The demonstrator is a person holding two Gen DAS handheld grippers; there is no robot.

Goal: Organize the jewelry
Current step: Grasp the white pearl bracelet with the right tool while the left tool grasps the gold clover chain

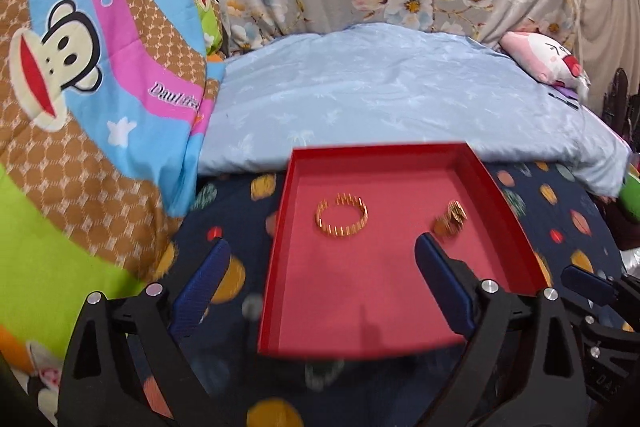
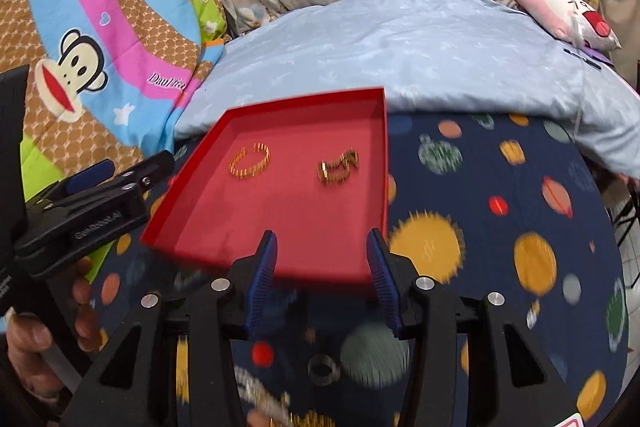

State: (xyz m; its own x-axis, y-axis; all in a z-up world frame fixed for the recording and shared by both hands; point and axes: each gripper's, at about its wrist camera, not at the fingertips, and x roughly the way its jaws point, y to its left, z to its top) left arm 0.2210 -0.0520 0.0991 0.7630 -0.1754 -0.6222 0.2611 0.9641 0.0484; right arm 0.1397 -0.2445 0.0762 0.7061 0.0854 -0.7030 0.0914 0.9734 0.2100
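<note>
1. Jewelry already lies in the red tray (image 1: 400, 291) on the bed: a gold bracelet (image 1: 341, 215) left of centre and a crumpled gold bracelet (image 1: 450, 219) toward the right wall, the two well apart.
2. Left gripper (image 1: 320, 275) is released, jaws spread wide and empty, one finger over the tray floor, the other outside its left wall.
3. Right gripper (image 2: 322, 271) is part open and holds nothing, hovering at the tray's near edge.
4. More pieces seem to wait on the planet-print sheet (image 2: 500, 195) under the right gripper: a blurred dark ring (image 2: 322, 369) and a pale chain (image 2: 264, 399).
5. Next pick should likely come straight down on one piece, clear of the tray's near wall.
6. Tray's near half is bare, offering room to set things; the blue quilt (image 1: 380, 91) crowds its far edge.
</note>
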